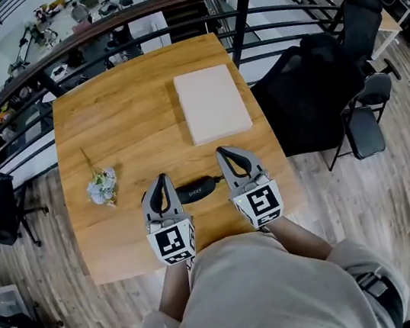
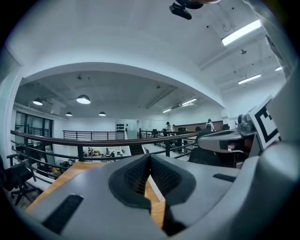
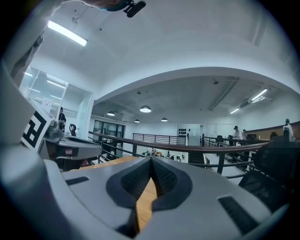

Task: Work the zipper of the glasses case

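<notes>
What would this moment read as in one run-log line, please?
left gripper: shut, empty | right gripper: shut, empty | glasses case: on table, not held

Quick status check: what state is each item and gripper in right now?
Left gripper: shut, empty.
Right gripper: shut, empty.
Glasses case: looks closed, lying on the table between the grippers, not gripped.
Flower sprig: lying flat on the table.
Beige pad: lying flat.

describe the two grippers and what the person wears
Both the left gripper and right gripper have light grey, curved fingers lined with black ribbed pads. Each carries a cube with black-and-white square markers. No cables show. The person wears a pale beige top.
</notes>
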Demonstrator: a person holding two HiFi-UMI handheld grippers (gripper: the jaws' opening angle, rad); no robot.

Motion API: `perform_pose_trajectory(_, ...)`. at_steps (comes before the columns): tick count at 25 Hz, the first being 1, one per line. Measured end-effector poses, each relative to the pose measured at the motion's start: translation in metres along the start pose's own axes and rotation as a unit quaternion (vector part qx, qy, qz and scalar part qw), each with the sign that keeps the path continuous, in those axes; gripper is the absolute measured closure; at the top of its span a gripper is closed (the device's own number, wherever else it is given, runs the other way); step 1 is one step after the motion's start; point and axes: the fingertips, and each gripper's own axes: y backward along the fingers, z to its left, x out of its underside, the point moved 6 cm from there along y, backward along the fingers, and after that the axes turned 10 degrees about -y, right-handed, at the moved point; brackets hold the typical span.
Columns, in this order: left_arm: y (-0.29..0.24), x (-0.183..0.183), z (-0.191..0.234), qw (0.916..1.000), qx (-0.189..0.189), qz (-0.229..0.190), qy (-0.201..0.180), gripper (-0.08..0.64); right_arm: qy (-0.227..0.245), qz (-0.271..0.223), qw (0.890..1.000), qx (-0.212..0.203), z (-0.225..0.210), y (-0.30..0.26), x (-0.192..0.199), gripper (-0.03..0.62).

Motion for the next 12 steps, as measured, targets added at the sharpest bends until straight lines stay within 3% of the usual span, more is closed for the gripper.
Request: perform_pose_trajectory(12,-0.0034,0.0036,0.0043,0.9999,-0.009,0.01,0.009,0.535,0.012,0.002,1.0,0.007,-0.0091,0.0013,0.0004,0.568)
